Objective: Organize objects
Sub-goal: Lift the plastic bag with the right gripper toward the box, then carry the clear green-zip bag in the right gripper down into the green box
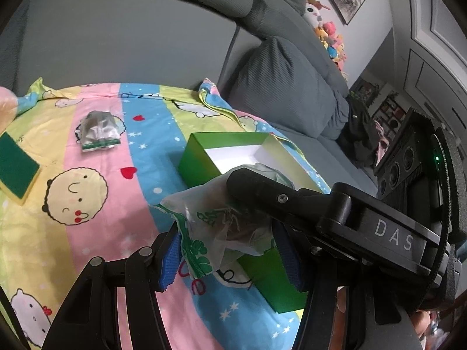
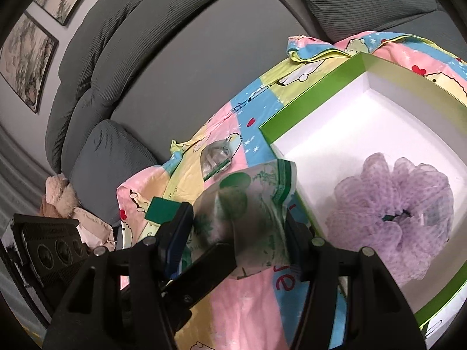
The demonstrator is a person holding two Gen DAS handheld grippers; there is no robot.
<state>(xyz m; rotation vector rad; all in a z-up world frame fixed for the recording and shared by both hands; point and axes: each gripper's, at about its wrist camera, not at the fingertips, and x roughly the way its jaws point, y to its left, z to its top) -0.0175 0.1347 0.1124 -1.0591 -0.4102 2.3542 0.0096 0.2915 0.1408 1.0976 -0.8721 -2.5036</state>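
Observation:
A translucent plastic packet with green print (image 1: 224,218) hangs between both grippers, just beside the near-left corner of the open green box (image 1: 198,157). My left gripper (image 1: 230,250) is shut on the packet. My right gripper (image 2: 236,227) also closes on the same packet (image 2: 251,204); its black finger shows in the left wrist view (image 1: 262,189). The green box (image 2: 309,99) has a white inside and holds a purple mesh bath pouf (image 2: 402,204). A second clear packet (image 1: 99,131) lies on the cartoon blanket (image 1: 96,233); it also shows in the right wrist view (image 2: 217,157).
A green-and-yellow sponge (image 1: 16,169) lies at the blanket's left; it shows in the right wrist view (image 2: 160,208). Grey sofa cushions (image 1: 292,87) stand behind and to the right. Plush toys (image 1: 329,35) sit on the sofa's far end. Pale fabric (image 2: 67,201) lies left.

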